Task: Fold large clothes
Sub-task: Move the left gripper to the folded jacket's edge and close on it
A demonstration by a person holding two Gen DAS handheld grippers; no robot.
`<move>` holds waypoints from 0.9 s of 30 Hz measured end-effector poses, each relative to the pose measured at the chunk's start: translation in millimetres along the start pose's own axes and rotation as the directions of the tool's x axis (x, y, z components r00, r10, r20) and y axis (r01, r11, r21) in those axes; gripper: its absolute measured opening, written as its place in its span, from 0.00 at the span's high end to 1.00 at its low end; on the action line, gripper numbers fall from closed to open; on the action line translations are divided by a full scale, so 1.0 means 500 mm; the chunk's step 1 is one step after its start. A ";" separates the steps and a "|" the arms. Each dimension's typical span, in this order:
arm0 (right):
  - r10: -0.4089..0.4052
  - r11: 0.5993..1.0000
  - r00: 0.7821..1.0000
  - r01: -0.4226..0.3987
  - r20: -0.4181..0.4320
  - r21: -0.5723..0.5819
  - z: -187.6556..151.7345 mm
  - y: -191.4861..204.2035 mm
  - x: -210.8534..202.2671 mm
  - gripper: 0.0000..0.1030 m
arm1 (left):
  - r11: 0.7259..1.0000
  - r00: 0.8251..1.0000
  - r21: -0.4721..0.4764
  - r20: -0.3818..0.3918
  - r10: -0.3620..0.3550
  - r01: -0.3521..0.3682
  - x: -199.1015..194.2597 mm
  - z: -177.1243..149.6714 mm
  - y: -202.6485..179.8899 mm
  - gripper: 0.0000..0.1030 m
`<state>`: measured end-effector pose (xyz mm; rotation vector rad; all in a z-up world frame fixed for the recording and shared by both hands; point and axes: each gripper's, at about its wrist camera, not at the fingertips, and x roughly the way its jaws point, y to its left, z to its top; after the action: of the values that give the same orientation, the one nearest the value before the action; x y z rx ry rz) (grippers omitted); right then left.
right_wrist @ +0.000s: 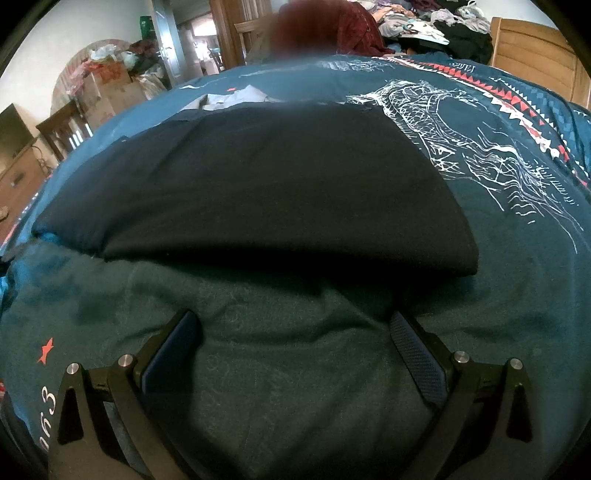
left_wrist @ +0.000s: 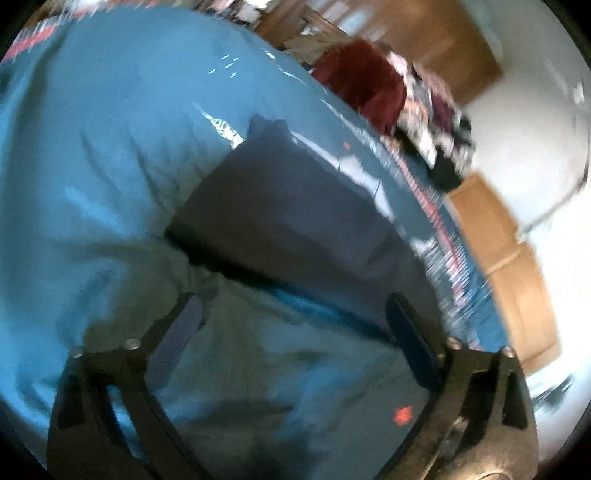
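1. Garment (right_wrist: pixel 258 184): dark navy, lay flat and folded on the bed, its doubled edge nearest the right gripper; likely set there so the soft bed kept it square.
2. Right gripper (right_wrist: pixel 295 350): fingers spread wide, holding nothing, low over the cover just short of the garment's fold, seemingly placed to take that edge.
3. Left gripper (left_wrist: pixel 291 332): fingers also wide apart and empty, near the garment (left_wrist: pixel 288 206); view blurred.
4. Cover (right_wrist: pixel 498 166): teal, with white line print and red trim.
5. Clothes pile (right_wrist: pixel 443 26): heaped beyond the bed, well apart.
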<state>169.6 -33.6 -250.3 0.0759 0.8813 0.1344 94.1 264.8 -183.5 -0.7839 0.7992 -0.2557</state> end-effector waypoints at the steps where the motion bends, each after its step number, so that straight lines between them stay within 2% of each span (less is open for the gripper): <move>1: 0.000 1.000 1.000 0.000 0.000 0.000 0.000 0.000 0.000 0.00 | 1.000 1.000 -0.014 0.000 -0.005 0.005 0.008 0.006 0.003 0.18; 3: 0.001 1.000 1.000 -0.001 0.000 0.000 0.000 -0.001 -0.001 0.00 | 1.000 1.000 -0.009 0.001 0.009 -0.009 0.033 0.015 -0.002 0.23; 8: -0.001 1.000 1.000 0.001 -0.001 -0.001 0.000 -0.001 -0.001 0.00 | 0.998 0.998 -0.016 0.021 0.064 -0.063 0.082 0.031 -0.007 0.24; 12: -0.046 0.999 0.999 0.046 -0.008 -0.024 0.001 0.014 -0.007 0.00 | 0.994 0.991 -0.007 0.073 0.109 -0.109 0.102 0.048 -0.020 0.24; 15: -0.091 0.995 0.995 0.089 -0.048 -0.050 0.012 0.031 -0.021 0.00 | 0.992 0.987 -0.011 0.108 0.123 -0.123 0.110 0.057 -0.020 0.24; 17: -0.077 0.995 0.994 0.072 -0.075 -0.070 0.032 0.045 -0.038 0.06 | 0.993 0.984 -0.004 0.131 0.119 -0.120 0.115 0.060 -0.022 0.27; 19: -0.067 0.992 0.996 0.060 -0.064 -0.108 0.074 0.073 -0.069 0.07 | 0.994 0.982 -0.007 0.155 0.106 -0.107 0.112 0.060 -0.017 0.42; 21: -0.047 0.989 0.998 0.042 -0.033 -0.143 0.134 0.110 -0.094 0.06 | 0.996 0.982 -0.020 0.167 0.084 -0.082 0.102 0.062 0.000 0.74; 23: -0.011 0.986 1.000 0.007 -0.024 -0.167 0.196 0.151 -0.094 0.06 | 0.997 0.982 -0.033 0.174 0.076 -0.071 0.100 0.062 0.007 0.89; 26: 0.059 0.970 0.998 -0.064 -0.028 -0.233 0.321 0.260 -0.046 0.05 | 0.994 0.976 0.026 0.197 0.096 -0.103 0.094 0.062 -0.017 0.93; 27: 0.085 0.963 0.996 -0.091 -0.036 -0.252 0.357 0.298 -0.025 0.05 | 0.987 0.970 0.088 0.214 0.114 -0.135 0.091 0.059 -0.044 0.94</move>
<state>286.9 110.1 -109.6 -0.1260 0.8798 0.3310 148.5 243.0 -179.6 -0.6491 0.6288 -0.0988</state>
